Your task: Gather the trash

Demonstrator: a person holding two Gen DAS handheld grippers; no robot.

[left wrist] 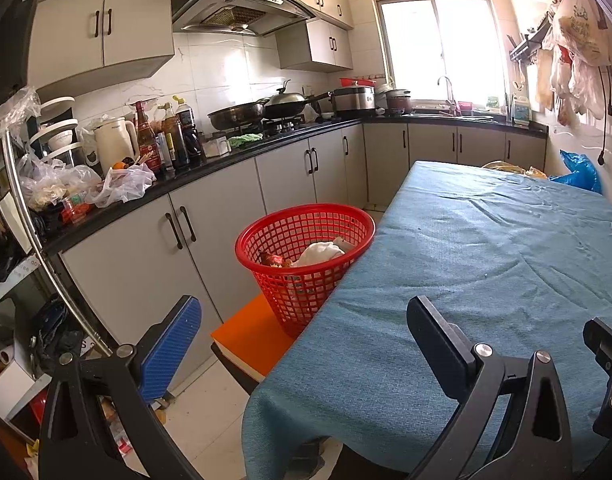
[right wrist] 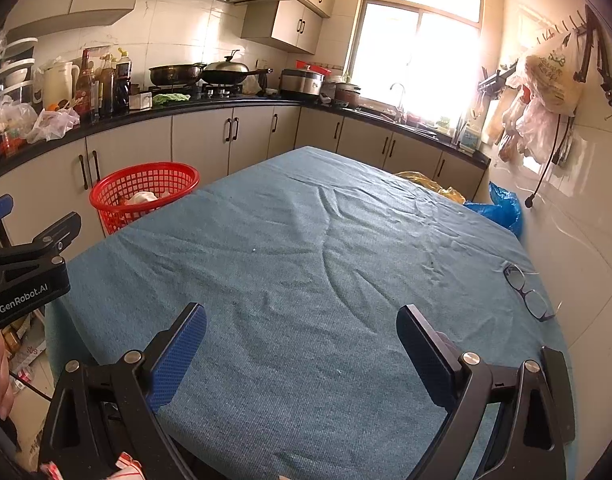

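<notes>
A red mesh basket stands on an orange stool at the left edge of the table, which is covered in blue cloth. Inside it lie a crumpled white tissue and a brown wrapper. The basket also shows in the right wrist view, far left of the table. My left gripper is open, low by the table's near left corner, nothing between its fingers. My right gripper is open over the near cloth, also holding nothing.
Black-framed glasses lie at the table's right edge near the tiled wall. Yellow and blue plastic bags sit past the far end. A cluttered black counter with bottles, kettle and pans runs along the left. A steel shelf stands near left.
</notes>
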